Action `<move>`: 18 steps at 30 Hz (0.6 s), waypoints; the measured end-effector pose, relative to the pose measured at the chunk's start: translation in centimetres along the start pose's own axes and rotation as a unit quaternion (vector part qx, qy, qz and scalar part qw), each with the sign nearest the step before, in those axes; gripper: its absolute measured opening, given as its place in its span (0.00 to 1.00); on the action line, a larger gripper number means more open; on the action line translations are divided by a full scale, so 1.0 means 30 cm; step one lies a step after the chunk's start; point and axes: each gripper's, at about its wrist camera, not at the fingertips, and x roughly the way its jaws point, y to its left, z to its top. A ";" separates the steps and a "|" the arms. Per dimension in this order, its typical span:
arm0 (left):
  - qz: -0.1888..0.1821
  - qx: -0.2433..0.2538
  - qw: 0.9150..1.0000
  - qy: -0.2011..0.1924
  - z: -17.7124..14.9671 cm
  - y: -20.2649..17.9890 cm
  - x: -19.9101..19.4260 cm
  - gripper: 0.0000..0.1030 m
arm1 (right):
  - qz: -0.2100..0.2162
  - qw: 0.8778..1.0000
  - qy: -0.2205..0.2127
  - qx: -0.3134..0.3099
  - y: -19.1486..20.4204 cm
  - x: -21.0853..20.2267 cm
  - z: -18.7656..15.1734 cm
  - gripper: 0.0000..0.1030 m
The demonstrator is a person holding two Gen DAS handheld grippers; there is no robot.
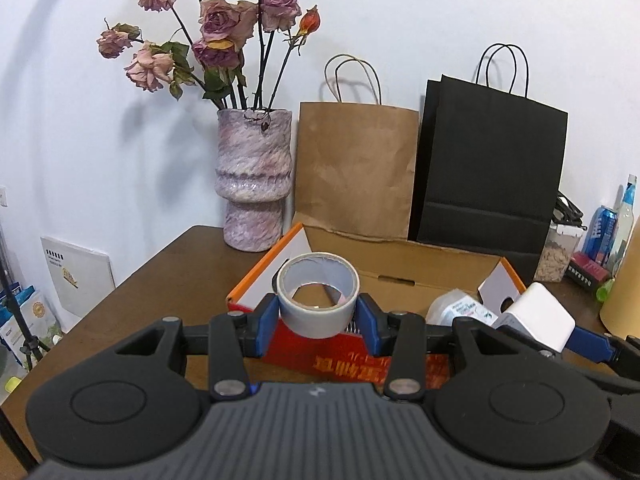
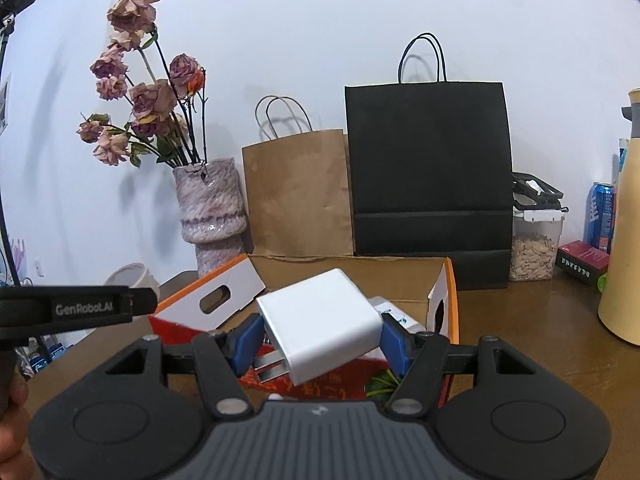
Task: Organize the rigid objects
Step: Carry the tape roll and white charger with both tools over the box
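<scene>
Dark wooden table (image 2: 520, 320), smooth with a dull sheen; open cardboard box (image 1: 400, 264), matt brown inside; glossy white plastic charger (image 2: 320, 320) with metal prongs; roll of grey tape (image 1: 316, 296), smooth; matt paper bags (image 2: 428, 168).

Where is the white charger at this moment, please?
The white charger is held in the right gripper, above the front of the open cardboard box, tilted, prongs toward the camera.

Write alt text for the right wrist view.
The right hand-held gripper clamps a white plug-in charger, prongs toward the camera, above an open orange-edged cardboard box. Behind stand a vase of dried roses, a brown paper bag and a black one.
</scene>
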 end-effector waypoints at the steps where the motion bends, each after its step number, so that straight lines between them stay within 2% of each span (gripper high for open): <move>1: -0.001 -0.001 1.000 -0.001 0.005 -0.002 0.008 0.42 | -0.001 1.000 -0.001 -0.001 -0.001 0.008 0.004 0.60; 18: 0.012 0.005 1.000 0.002 0.060 -0.031 0.176 0.42 | 0.000 1.000 -0.003 -0.015 0.004 0.172 0.052 0.60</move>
